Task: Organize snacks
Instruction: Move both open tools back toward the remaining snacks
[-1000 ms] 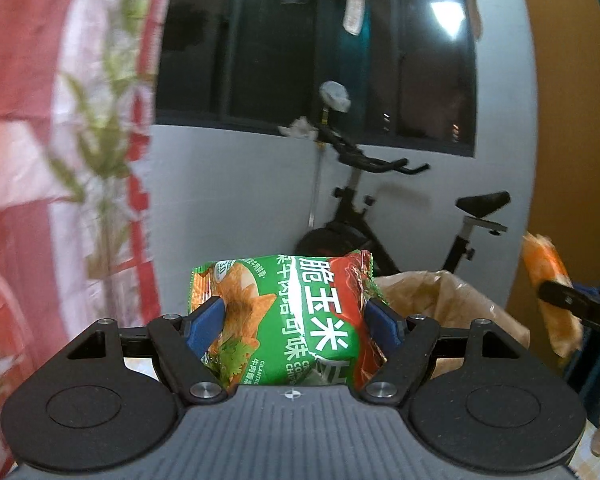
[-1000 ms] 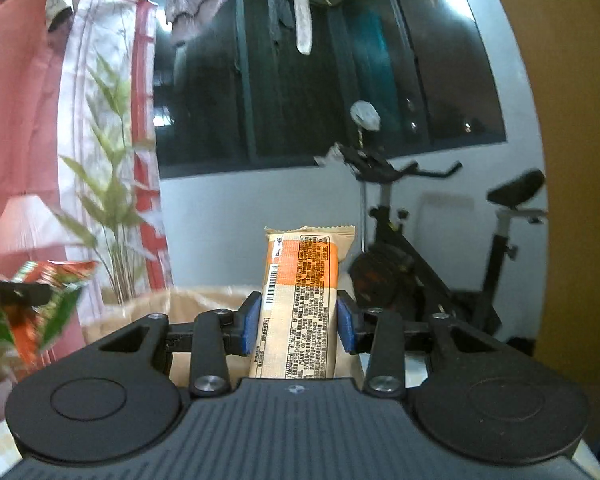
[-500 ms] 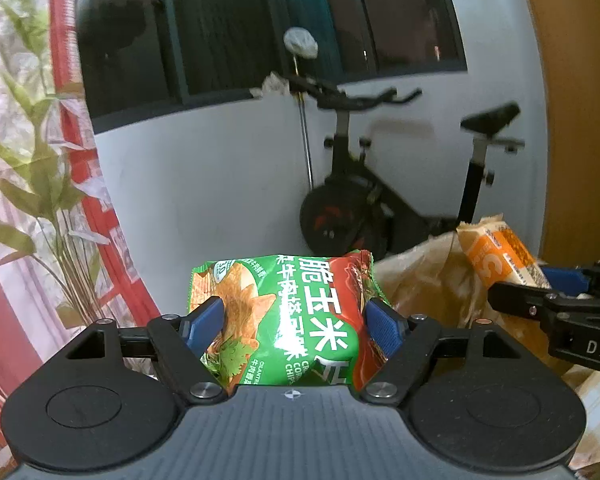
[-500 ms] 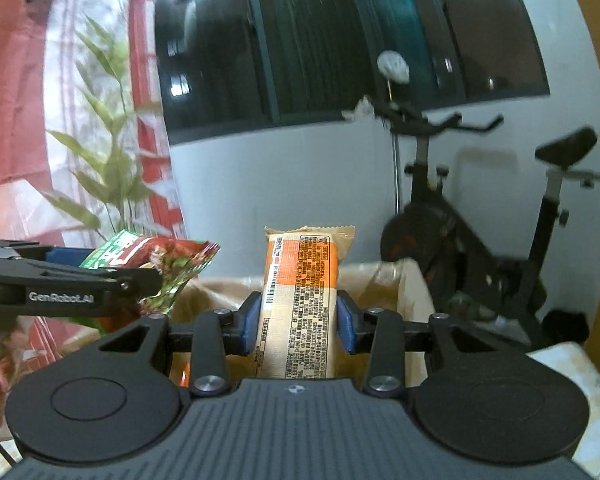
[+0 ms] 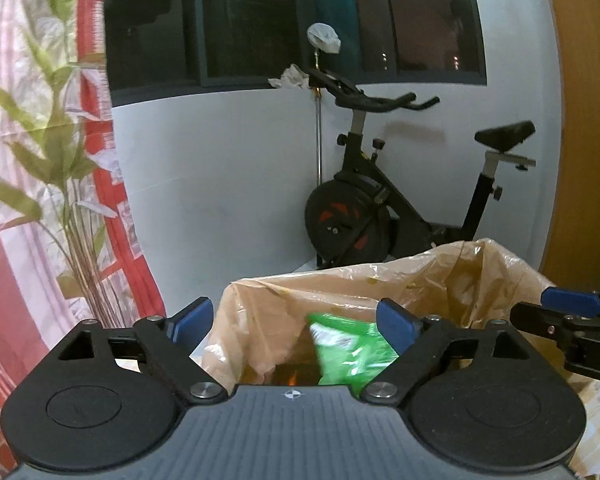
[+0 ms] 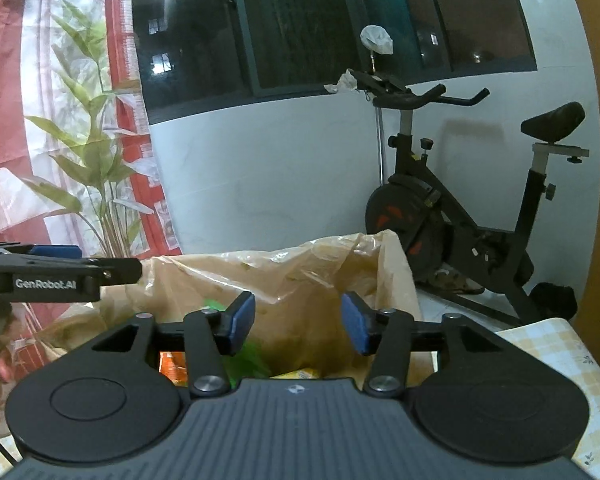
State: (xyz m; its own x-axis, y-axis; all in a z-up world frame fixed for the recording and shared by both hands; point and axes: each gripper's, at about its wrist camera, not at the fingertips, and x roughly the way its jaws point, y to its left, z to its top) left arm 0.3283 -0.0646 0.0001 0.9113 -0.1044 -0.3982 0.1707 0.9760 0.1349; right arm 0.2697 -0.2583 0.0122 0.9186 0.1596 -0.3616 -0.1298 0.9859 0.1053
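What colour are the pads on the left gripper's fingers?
Blue pads, clearest in the left wrist view.

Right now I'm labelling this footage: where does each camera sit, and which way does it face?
Left wrist: on the left hand-held gripper, open, facing the crinkled tan plastic bag holding a green snack packet; the right hand-held gripper's finger enters at right.
Right wrist: on the right hand-held gripper, open, over that bag; the left finger enters at left.
Shared: bag and black exercise bike.

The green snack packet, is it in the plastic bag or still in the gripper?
In the bag. The green snack packet sits, blurred, inside the tan plastic bag, and the left gripper is open with nothing between its pads.
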